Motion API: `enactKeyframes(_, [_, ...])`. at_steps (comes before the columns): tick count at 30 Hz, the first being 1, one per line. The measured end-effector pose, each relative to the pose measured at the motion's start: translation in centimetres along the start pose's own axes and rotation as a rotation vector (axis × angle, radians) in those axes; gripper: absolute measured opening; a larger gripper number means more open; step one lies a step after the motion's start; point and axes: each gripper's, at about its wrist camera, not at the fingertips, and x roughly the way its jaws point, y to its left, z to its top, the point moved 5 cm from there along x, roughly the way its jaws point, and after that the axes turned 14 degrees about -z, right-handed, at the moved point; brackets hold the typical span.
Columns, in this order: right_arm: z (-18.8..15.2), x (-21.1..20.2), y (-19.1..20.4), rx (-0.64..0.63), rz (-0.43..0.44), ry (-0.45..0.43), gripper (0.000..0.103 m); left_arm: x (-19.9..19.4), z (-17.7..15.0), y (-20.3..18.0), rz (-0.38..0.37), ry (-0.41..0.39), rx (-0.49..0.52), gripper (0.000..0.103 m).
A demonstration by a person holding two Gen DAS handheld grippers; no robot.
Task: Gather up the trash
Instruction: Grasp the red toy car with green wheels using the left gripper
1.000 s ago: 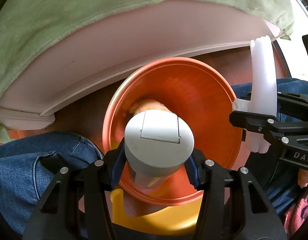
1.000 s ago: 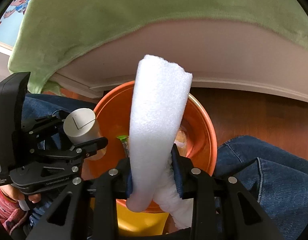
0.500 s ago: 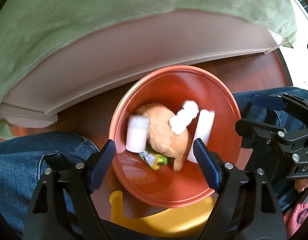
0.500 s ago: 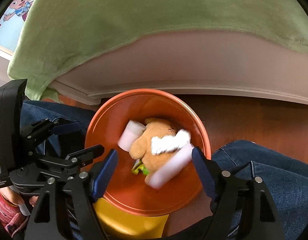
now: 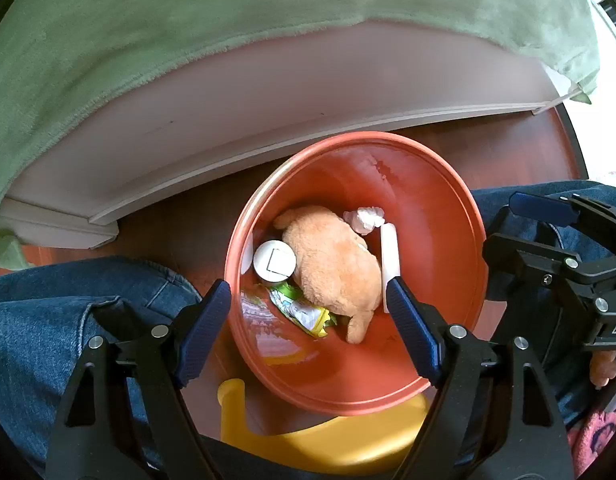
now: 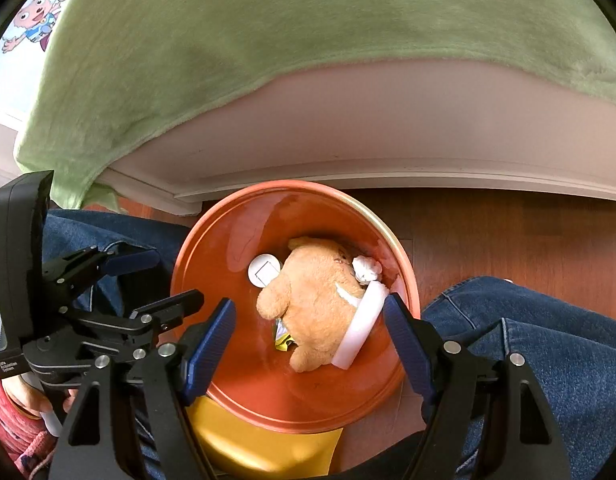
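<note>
Trash is seen inside the orange bin (image 5: 448,240): white foam strip (image 5: 389,258), capped cylinder (image 5: 274,261), plush toy (image 5: 332,264). Foam is judged light and crushable, best pinched mid-length. Left gripper (image 5: 308,320) and right gripper (image 6: 308,336) are held released and empty above the bin.

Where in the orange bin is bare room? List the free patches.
Free: the orange bin near-side floor below the plush toy, and the far wall. Crowded: center, with white bottle, foam strip, green wrapper, crumpled paper.
</note>
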Motion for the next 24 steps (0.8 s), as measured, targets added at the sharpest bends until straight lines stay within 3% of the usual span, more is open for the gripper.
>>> enactKeyframes(9, [0.5,-0.8,-0.6,0.038,0.024,-0.025,0.074,-2.3,0.8,-1.1,-0.029,-0.056,0.066,0.078])
enactKeyframes(14, [0.7,-1.7,-1.0,0.056,0.043,-0.051,0.075,-7.7,2.7,-3.6,-0.097,-0.177,0.189,0.078])
enactKeyframes(22, [0.9,-3.9,-0.5,0.046,0.080,-0.115,0.076,-18.7,10.2,-7.5,-0.023,-0.451,0.358,0.085])
enactKeyframes(24, [0.8,-4.6,-0.3,0.036,0.082,-0.137,0.077,-20.0,12.3,-8.0,-0.003,-0.480,0.376,0.088])
